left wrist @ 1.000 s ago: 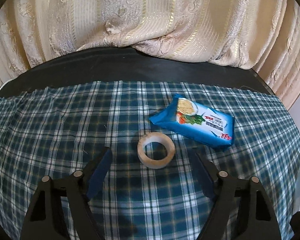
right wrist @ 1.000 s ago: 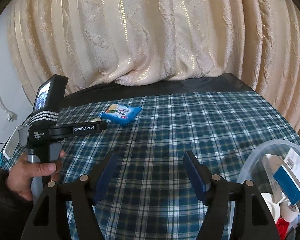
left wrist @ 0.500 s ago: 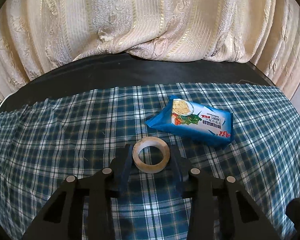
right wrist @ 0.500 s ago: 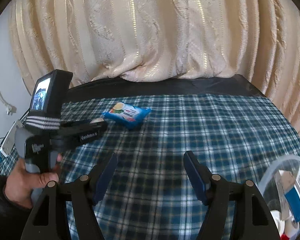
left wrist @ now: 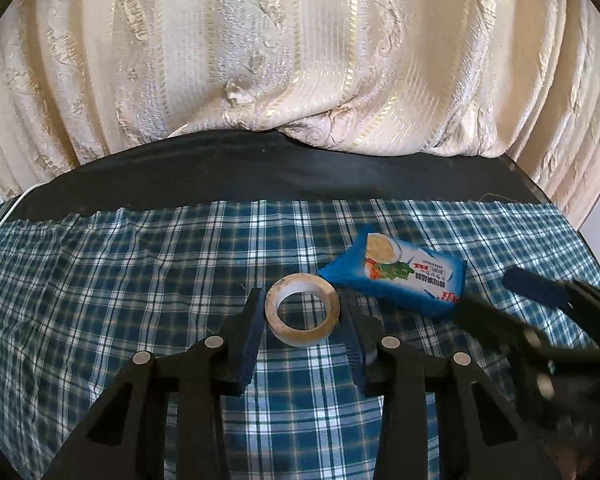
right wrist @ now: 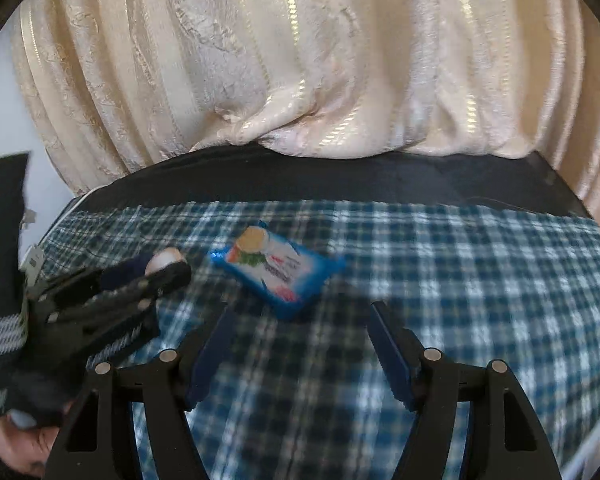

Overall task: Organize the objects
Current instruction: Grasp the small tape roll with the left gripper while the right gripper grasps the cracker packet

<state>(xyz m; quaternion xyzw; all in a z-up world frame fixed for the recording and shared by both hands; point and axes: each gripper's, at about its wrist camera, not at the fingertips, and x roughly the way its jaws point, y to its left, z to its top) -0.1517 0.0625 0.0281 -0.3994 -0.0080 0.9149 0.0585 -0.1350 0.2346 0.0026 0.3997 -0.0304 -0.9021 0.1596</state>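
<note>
My left gripper (left wrist: 302, 312) is shut on a beige roll of tape (left wrist: 302, 310), its two pads against the roll's sides, just above the plaid cloth. A blue noodle packet (left wrist: 400, 285) lies just right of the roll. In the right wrist view the packet (right wrist: 278, 270) lies ahead of my right gripper (right wrist: 298, 320), which is open and empty with the packet just beyond its fingertips. The left gripper (right wrist: 168, 270) shows there at the left with the tape between its tips. The right gripper (left wrist: 496, 292) shows at the right of the left wrist view.
A blue and white plaid cloth (left wrist: 140, 272) covers a dark table (left wrist: 260, 172). A cream curtain (left wrist: 300, 60) hangs right behind the table. The rim of a clear plastic container (right wrist: 596, 444) shows at the lower right of the right wrist view.
My left gripper closed from wide open onto the tape roll and now holds it. My right gripper moved left and forward toward the noodle packet, still open.
</note>
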